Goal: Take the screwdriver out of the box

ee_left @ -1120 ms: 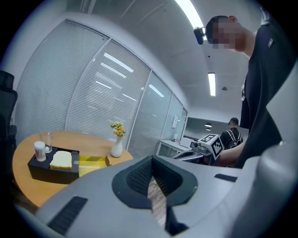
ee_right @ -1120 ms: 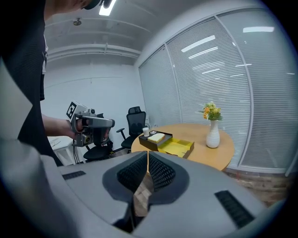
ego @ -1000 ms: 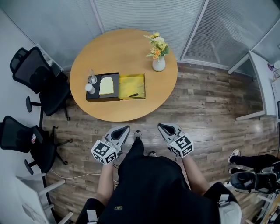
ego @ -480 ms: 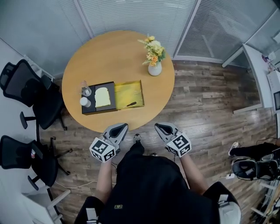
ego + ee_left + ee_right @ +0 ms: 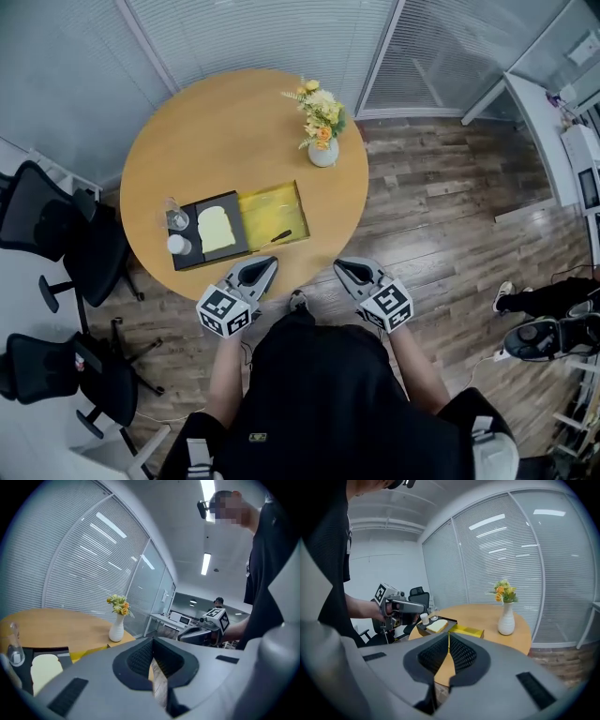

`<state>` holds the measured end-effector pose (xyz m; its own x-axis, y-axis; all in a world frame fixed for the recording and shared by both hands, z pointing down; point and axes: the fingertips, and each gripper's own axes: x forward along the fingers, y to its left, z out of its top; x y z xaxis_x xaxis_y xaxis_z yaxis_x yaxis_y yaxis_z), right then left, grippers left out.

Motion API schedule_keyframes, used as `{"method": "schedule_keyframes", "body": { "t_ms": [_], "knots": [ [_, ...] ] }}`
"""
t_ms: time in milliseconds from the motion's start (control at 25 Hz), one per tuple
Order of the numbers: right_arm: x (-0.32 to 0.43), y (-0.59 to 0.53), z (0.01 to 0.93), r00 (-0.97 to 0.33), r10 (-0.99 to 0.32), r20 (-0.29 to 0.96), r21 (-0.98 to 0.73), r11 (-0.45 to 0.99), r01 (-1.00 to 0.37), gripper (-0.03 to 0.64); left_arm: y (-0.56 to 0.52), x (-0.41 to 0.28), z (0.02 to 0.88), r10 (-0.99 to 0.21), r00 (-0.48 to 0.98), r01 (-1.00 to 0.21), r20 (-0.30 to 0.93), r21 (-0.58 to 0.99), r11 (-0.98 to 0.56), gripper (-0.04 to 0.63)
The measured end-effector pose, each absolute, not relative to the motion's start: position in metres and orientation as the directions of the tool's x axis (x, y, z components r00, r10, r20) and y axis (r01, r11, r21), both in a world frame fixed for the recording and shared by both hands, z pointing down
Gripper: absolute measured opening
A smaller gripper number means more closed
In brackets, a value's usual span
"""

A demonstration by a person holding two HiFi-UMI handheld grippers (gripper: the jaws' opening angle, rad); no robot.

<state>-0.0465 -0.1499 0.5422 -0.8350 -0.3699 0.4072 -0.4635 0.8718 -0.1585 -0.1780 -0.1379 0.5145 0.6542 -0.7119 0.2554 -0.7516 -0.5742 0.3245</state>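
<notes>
"How many claws did you have out, and what was in them?"

"Two: my left gripper (image 5: pixel 264 268) and right gripper (image 5: pixel 345 268), both clenched on nothing, near the one round table's (image 5: pixel 234 122) edge."

"And the screwdriver (image 5: pixel 279 235)?"

"One, lying inside the single yellow box (image 5: pixel 267 208)."

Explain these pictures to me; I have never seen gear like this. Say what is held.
A person stands at a round wooden table with a hand-held two-jaw gripper in each hand: the left gripper and the right gripper. The cubes with square markers are part of the grippers. The head view comes from a camera on the person's head, looking down. Each gripper view comes from a camera riding on that gripper, looking along its jaws. On the table are a yellow box with a screwdriver inside, a black tray with a slice of bread, and a vase of flowers. Both grippers are shut and hold nothing.
</notes>
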Motion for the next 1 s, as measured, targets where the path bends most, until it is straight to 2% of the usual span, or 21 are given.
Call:
{"method": "schedule_keyframes", "body": {
  "t_ms": [520, 1000],
  "knots": [
    [-0.084, -0.165, 0.557, -0.826, -0.369, 0.426, -0.201, 0.852, -0.484, 0.009, -0.171, -0.196, 0.548, -0.572, 0.715, -0.694, 0.403, 0.306, -0.652, 0.006],
    [-0.094, -0.205, 0.575, -0.821, -0.347, 0.454, -0.217, 0.850, -0.480, 0.009, -0.198, -0.195, 0.588, -0.438, 0.684, -0.650, 0.583, 0.213, -0.730, 0.006]
  ]
}}
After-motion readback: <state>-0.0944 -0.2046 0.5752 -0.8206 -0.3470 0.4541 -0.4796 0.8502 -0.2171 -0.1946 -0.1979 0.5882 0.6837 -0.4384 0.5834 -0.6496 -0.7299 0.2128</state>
